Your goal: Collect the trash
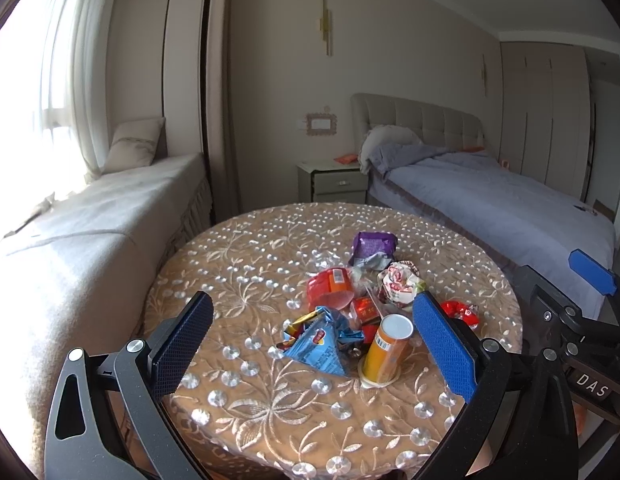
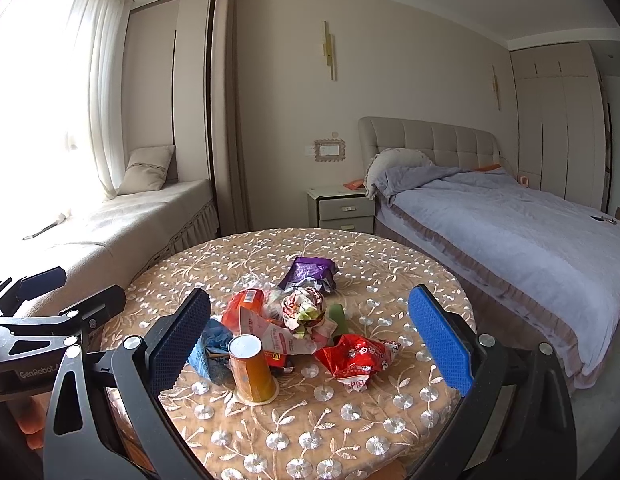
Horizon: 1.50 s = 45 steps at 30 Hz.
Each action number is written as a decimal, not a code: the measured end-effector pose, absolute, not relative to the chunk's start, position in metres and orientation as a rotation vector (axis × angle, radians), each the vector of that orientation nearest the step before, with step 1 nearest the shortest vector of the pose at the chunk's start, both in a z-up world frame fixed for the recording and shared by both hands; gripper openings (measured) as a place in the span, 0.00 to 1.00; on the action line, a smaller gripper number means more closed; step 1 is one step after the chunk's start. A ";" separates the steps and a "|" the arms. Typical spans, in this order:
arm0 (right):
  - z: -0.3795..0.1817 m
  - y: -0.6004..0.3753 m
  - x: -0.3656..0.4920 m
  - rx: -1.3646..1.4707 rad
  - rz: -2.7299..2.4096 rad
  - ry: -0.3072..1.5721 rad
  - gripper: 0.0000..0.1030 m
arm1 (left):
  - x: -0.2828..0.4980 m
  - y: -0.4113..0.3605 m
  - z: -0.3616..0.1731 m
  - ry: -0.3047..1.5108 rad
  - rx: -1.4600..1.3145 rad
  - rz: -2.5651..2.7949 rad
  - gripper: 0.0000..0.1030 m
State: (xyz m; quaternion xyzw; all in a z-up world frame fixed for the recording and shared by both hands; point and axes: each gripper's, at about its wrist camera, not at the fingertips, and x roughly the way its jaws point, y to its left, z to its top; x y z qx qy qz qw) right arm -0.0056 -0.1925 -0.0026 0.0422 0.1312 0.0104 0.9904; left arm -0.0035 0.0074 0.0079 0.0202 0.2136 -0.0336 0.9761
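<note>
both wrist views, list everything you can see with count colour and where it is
round table: 1, tan embroidered cloth, foreground
orange cup: 1, upside down, near edge of pile
blue snack bag: 1, left of cup
red wrapper: 1, right of cup
purple packet: 1, far side of pile
crumpled printed wrapper: 1, white, red and green, pile middle
orange-red bag: 1, pile's left
bed: 1, grey-blue cover, right
nightstand: 1, pale, beside bed
window seat: 1, beige, left, with cushion
wall lights: 2, gold
left gripper: open, above table
right gripper: open, above table
</note>
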 end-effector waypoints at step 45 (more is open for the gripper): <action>-0.081 -0.149 0.056 -0.050 0.125 0.494 0.96 | 0.070 0.045 -0.070 0.640 0.071 -0.092 0.95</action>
